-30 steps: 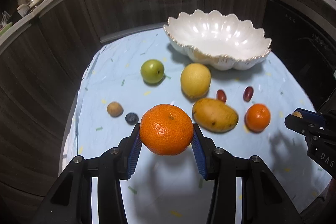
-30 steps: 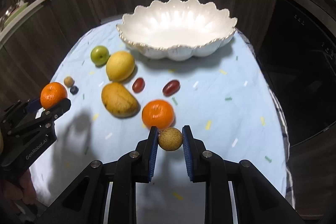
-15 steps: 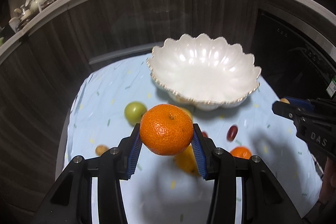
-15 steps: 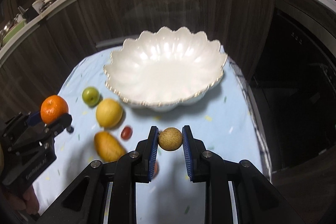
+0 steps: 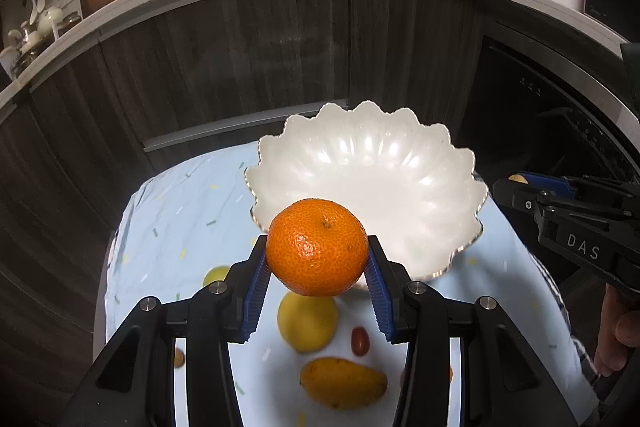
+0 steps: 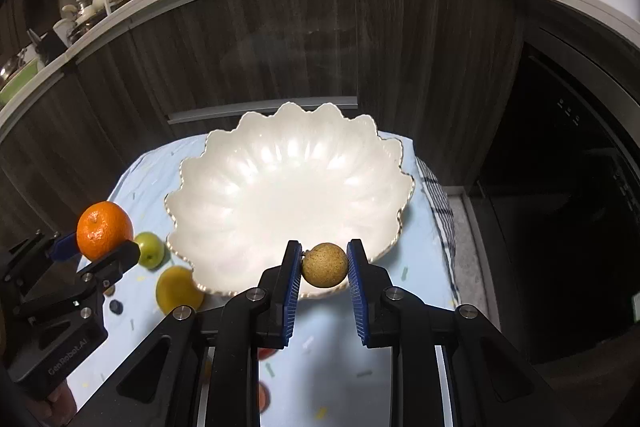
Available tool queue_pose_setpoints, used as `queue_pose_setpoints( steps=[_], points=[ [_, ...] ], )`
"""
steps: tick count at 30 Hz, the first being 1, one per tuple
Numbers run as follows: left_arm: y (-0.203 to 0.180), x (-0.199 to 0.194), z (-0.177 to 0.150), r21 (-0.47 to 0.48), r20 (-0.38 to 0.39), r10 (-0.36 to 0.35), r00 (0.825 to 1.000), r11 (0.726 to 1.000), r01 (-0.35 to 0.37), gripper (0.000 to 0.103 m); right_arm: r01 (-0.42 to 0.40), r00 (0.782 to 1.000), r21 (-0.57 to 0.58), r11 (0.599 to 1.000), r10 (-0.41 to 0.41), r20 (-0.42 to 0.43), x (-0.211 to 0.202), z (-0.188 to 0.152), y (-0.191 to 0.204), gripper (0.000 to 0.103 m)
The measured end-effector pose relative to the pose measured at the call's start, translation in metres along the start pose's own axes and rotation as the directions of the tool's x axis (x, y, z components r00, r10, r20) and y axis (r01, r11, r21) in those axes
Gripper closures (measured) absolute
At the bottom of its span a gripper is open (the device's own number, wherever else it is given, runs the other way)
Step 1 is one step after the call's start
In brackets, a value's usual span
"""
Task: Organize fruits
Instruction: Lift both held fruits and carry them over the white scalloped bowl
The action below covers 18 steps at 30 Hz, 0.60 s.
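Orange mandarin, stem end up, in left tongs

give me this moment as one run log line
left tongs: shut on orange | right tongs: shut on small brown fruit | white bowl: empty | phase: carrying both toward bowl

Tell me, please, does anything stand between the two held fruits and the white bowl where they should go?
Nothing visible does. The left gripper holds the orange and the right gripper the small brown fruit, both at the near rim of the bowl, whose inside is bare.
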<state>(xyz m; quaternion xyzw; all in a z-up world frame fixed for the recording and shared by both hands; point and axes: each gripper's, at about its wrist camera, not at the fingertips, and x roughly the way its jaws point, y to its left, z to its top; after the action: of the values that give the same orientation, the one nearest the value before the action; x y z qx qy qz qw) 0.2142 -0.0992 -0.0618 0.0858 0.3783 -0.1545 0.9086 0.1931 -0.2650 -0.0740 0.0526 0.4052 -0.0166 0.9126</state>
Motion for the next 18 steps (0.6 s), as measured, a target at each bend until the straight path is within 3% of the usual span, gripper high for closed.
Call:
queue_pose_setpoints(
  steps=[18],
  points=[
    [0.001, 0.056, 0.032, -0.009, -0.058, -0.006, 0.998, 1.0, 0.006, 0.058, 0.007, 0.999, 0.005, 1.0, -0.007, -0.04, 0.044, 0.036, -0.016, 0.079]
  ],
)
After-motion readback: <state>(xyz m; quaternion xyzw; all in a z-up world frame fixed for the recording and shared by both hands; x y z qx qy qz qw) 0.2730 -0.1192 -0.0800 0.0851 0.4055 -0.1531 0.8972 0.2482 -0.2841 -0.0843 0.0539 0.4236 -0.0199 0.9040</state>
